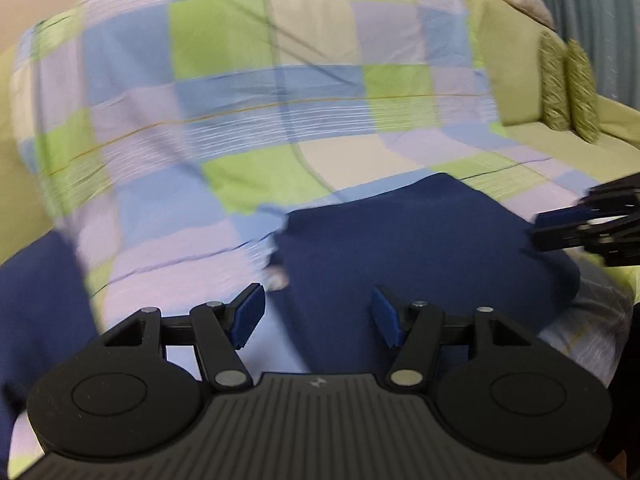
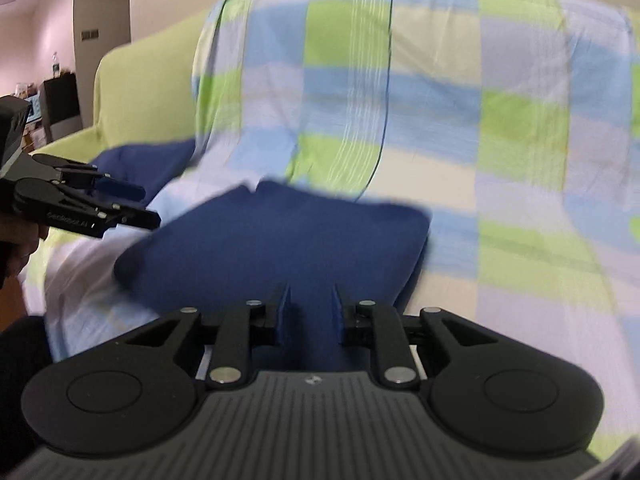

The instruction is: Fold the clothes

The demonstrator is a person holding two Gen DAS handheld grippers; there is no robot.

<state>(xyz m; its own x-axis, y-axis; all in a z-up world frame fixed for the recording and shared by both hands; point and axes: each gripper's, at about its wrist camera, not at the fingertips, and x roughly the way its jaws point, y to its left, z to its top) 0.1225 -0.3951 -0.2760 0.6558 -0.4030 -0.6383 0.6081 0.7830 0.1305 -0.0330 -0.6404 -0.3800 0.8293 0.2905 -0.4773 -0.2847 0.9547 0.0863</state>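
Observation:
A dark blue garment (image 1: 420,240) lies folded on a checked sheet (image 1: 260,92) spread over a green sofa. In the left wrist view my left gripper (image 1: 318,318) is open, with nothing between its blue pads, just above the garment's near left edge. The right gripper (image 1: 560,226) shows at the right edge over the garment's right side. In the right wrist view the garment (image 2: 280,240) lies straight ahead. My right gripper (image 2: 310,312) hovers over its near edge with a narrow gap between its pads, holding nothing. The left gripper (image 2: 132,208) shows at the left.
More dark blue fabric (image 1: 36,300) lies at the left on the sheet. Two green patterned cushions (image 1: 568,88) stand at the sofa's right end. The green sofa arm (image 2: 132,92) rises at the left, with a room and dark furniture (image 2: 60,104) beyond.

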